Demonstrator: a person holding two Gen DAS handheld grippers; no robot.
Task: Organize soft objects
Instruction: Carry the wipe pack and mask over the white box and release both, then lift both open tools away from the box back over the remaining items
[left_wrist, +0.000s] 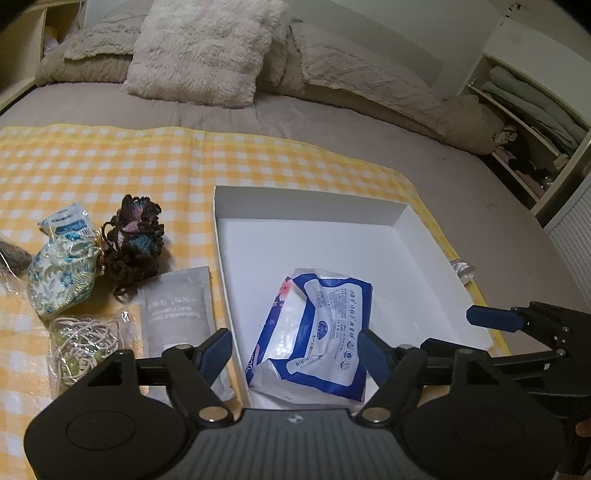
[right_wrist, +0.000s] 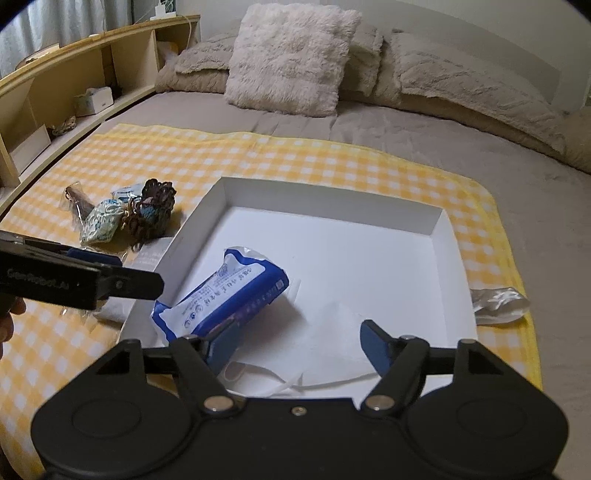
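A white shallow box (left_wrist: 306, 205) (right_wrist: 332, 206) sits on a yellow checked cloth on the bed. A blue and white tissue pack (left_wrist: 317, 328) (right_wrist: 225, 291) lies inside it. A white face mask (right_wrist: 332, 343) lies in the box near the right gripper. My left gripper (left_wrist: 295, 354) is open and empty, astride the box's left wall above the pack. My right gripper (right_wrist: 299, 343) is open and empty over the box's near edge. Left of the box lie a floral pouch (left_wrist: 61, 277), a dark crocheted piece (left_wrist: 135, 236), a grey packet (left_wrist: 177, 314) and a bag of cord (left_wrist: 85, 347).
Pillows (left_wrist: 199, 48) and a folded blanket (left_wrist: 369, 74) lie at the head of the bed. A wooden shelf (right_wrist: 74, 85) runs along the left side. A silver wrapper (right_wrist: 498, 299) lies right of the box. An open closet (left_wrist: 528, 122) stands at the right.
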